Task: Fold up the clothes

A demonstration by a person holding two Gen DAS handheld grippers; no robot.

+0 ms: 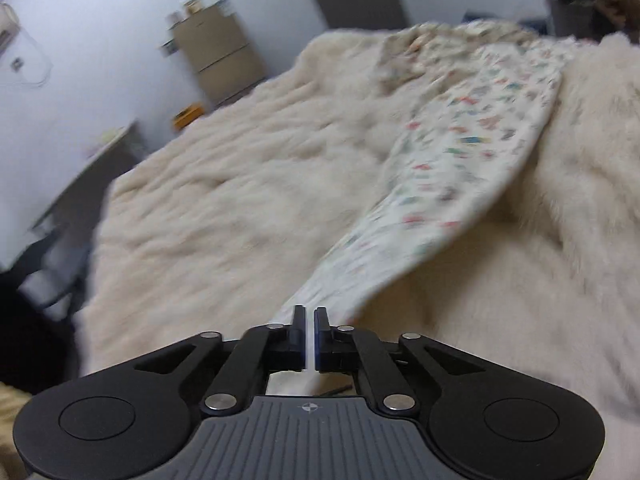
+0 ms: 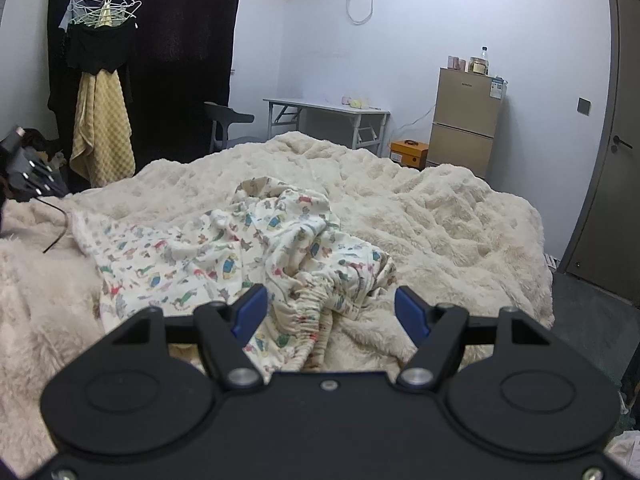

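Left gripper (image 1: 310, 320): pinched tight on one end of the printed pants (image 1: 460, 152), which stretch away ahead of it (the picture is blurry).
Right gripper (image 2: 330, 308): fingers wide apart, holding nothing.
Pants: bunched in a heap just ahead of the right gripper, the stretchy waist edge (image 2: 316, 300) sitting between its fingers.
Open room: lots of bare fluffy blanket (image 2: 440, 216) ahead and to its right.
Blanket edge: drops off far right, by the door (image 2: 612, 140).

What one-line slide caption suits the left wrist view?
Left gripper shut on the hem of printed pyjama trousers, pulling one leg out straight across a fluffy cream blanket.
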